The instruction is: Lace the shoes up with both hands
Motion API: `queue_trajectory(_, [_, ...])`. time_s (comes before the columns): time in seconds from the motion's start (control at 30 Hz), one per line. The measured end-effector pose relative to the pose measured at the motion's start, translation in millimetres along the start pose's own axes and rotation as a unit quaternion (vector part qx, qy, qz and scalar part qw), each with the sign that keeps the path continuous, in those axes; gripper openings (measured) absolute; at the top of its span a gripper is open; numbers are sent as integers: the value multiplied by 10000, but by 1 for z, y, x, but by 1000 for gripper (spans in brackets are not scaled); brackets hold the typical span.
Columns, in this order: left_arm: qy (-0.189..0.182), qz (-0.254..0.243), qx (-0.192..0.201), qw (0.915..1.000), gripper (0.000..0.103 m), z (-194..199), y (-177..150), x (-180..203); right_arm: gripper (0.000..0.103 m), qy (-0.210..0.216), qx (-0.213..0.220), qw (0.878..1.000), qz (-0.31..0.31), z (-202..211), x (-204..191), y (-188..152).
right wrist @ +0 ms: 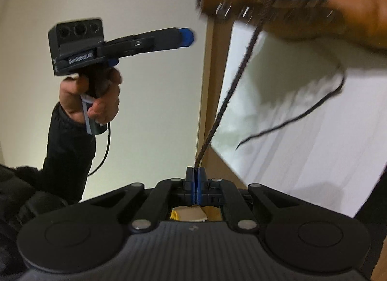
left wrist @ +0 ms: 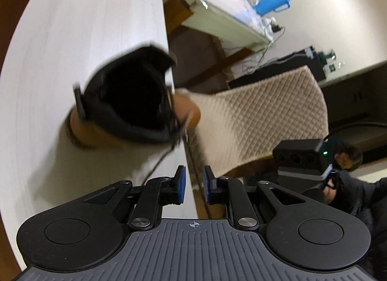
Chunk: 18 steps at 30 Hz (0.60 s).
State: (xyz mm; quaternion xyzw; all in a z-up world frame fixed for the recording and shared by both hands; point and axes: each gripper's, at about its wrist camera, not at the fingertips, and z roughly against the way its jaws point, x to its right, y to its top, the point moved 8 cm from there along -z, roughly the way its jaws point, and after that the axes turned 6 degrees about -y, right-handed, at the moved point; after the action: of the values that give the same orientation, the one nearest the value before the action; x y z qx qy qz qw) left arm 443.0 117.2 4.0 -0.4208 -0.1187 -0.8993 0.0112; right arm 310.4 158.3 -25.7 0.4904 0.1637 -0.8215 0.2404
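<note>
From the left wrist, a brown boot (left wrist: pixel 116 111) with a black lining is seen blurred on the white table (left wrist: pixel 60 39), near its edge. The left gripper (left wrist: pixel 194 185) is held with its blue pads (left wrist: pixel 181 184) apart and nothing between them.

From the right wrist, the right gripper (right wrist: pixel 195 185) is seen clamped on a dark shoelace (right wrist: pixel 232 87), which is stretched up to the boot (right wrist: pixel 326 14). The lace's other end (right wrist: pixel 302 116) is trailed loose over the table (right wrist: pixel 302 160). The left gripper (right wrist: pixel 187 36) is held in a hand (right wrist: pixel 94 97) away from the boot.

We count one tan boot (left wrist: pixel 125 102), one dark lace (right wrist: pixel 232 82), two grippers (right wrist: pixel 195 179) (left wrist: pixel 193 185), one white tabletop (left wrist: pixel 72 39), one blue bottle (left wrist: pixel 273 3), one quilted chair (left wrist: pixel 261 111)
</note>
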Motion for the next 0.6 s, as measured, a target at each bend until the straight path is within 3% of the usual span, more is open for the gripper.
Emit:
queue_trajectory(0.27, [141, -324, -192, 9992, 16, -46, -40, 11, 3, 101, -763, 9958, 499, -43, -16, -26])
queue_trajectory(0.33, [516, -510, -313, 9969, 12, -54, -56, 11, 3, 137, -1028, 9924, 655, -47, -16, -35])
queue_trajectory(0.37, [646, -546, -386, 9957, 4, -56, -63, 11, 3, 156, -1127, 9909, 720, -45, -15, -40])
queue_trajectory(0.47, [947, -630, -511, 9922, 2, -53, -81, 11, 3, 136, -1358, 9863, 930, -43, -15, -50])
queue_trajectory(0.6, [1675, -718, -440, 9823, 2, -35, -91, 4, 4, 45, -1437, 9836, 1087, -43, -15, -53])
